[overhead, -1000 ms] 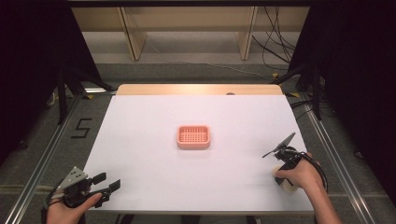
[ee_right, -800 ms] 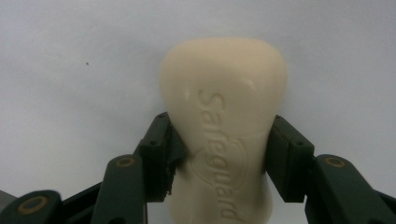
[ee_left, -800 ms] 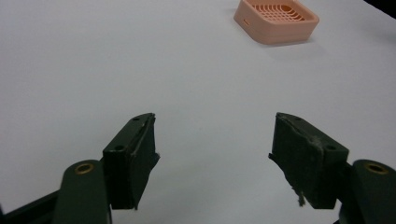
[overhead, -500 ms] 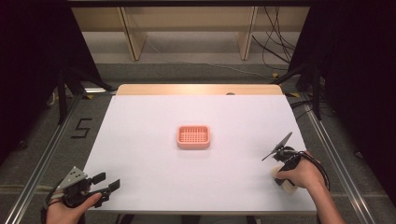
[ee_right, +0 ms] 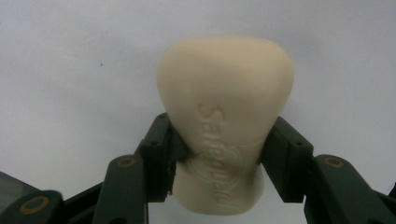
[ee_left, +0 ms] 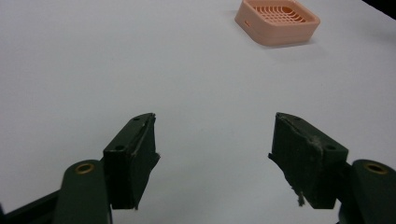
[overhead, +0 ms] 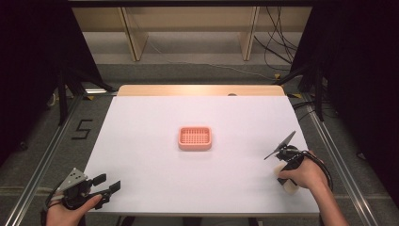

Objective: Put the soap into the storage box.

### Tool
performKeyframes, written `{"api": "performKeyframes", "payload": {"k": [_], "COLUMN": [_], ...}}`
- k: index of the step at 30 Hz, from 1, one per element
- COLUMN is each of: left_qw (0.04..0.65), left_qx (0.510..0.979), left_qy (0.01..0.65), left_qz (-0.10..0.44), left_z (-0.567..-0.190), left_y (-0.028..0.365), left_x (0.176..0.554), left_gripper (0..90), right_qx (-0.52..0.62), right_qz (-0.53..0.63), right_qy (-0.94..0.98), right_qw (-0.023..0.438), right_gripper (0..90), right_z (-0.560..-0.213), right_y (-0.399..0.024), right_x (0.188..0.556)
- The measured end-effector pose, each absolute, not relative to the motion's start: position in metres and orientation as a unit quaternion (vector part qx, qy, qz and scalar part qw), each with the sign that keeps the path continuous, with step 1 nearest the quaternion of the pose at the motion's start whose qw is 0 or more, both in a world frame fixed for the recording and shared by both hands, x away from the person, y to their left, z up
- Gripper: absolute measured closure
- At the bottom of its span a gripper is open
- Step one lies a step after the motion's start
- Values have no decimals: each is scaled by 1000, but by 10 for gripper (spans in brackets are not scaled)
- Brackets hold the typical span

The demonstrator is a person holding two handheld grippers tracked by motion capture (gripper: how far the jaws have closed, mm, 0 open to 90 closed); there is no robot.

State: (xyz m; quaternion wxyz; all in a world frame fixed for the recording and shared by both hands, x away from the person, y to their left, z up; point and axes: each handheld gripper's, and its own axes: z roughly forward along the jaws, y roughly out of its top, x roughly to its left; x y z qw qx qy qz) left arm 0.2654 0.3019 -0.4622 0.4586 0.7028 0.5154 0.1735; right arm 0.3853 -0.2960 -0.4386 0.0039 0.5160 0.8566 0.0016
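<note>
We see a white table (overhead: 155, 155) with a wooden far edge, grey carpeted floor (overhead: 197, 66), pale wooden shelf legs (overhead: 134, 40), black curtains (overhead: 33, 70), loose cables (overhead: 277, 42).

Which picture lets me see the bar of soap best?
The right gripper view: the cream soap bar sits close up between the right gripper's fingers, its stamped lettering visible. In the high view it is a small pale lump under the hand.

A: Lighting, high view: your table (overhead: 155, 141) reads evenly bright, surroundings black at 3 and 9 o'clock.
B: Sharpness, gripper views: soft blur throughout; faint shadow under the soap dish (ee_left: 279, 21).
</note>
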Motion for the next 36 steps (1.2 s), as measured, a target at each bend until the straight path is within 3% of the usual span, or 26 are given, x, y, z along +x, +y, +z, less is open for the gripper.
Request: {"api": "performKeyframes", "payload": {"k": [9,22,36], "left_qw": [459,463,459], "left_qx": [702,700,700], "left_qy": [516,517,519], "left_qz": [173,171,175], "left_z": [-462,-463,-462], "left_y": [302,302,302], "left_x": [265,266,265], "left_gripper": [301,303,303], "right_qx": [496,432,436], "right_qz": [-4,-6,-22], "right_qy": [869,901,900], "right_qw": [-7,21,4], "right_gripper": [503,503,503], "right_z": [-437,-427,-419], "right_y": [-296,-298,-289], "right_x": [386,391,391]}}
